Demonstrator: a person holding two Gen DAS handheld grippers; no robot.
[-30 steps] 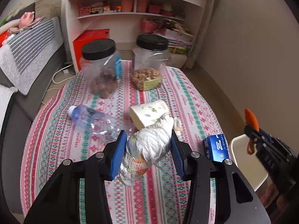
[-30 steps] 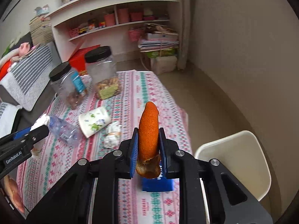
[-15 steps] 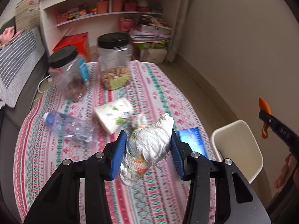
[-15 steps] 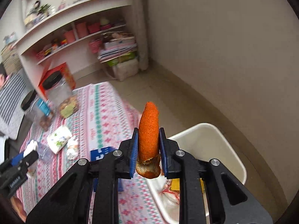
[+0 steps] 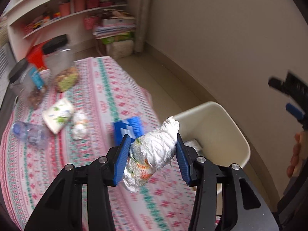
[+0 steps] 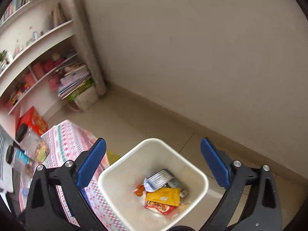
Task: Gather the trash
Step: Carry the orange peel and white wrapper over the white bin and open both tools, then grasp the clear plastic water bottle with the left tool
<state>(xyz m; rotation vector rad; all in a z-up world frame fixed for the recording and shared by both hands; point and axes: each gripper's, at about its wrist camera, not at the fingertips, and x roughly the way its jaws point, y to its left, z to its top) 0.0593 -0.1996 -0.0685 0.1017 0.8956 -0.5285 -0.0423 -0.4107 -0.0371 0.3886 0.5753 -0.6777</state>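
Observation:
My left gripper (image 5: 152,154) is shut on a crumpled white wrapper (image 5: 154,152) and holds it above the table's right edge, beside the cream bin (image 5: 217,123). My right gripper (image 6: 154,163) is open and empty directly above the bin (image 6: 200,177). In the bin lie a yellow packet (image 6: 163,196), a red packet, a white wrapper and an orange peel (image 6: 139,190). On the table lie a clear bottle (image 5: 28,134), a paper cup (image 5: 57,115), a wadded tissue (image 5: 79,125) and a blue box (image 5: 129,129).
Two black-lidded jars (image 5: 59,63) stand at the table's far end on the patterned cloth (image 5: 107,96). A white shelf unit (image 5: 73,15) stands behind. The beige wall (image 6: 192,57) runs close behind the bin. My right gripper shows at the left wrist view's right edge (image 5: 292,100).
My right gripper swung over the bin and opened; the orange peel it held now lies in the bin. My left gripper carried the white wrapper rightward toward the bin.

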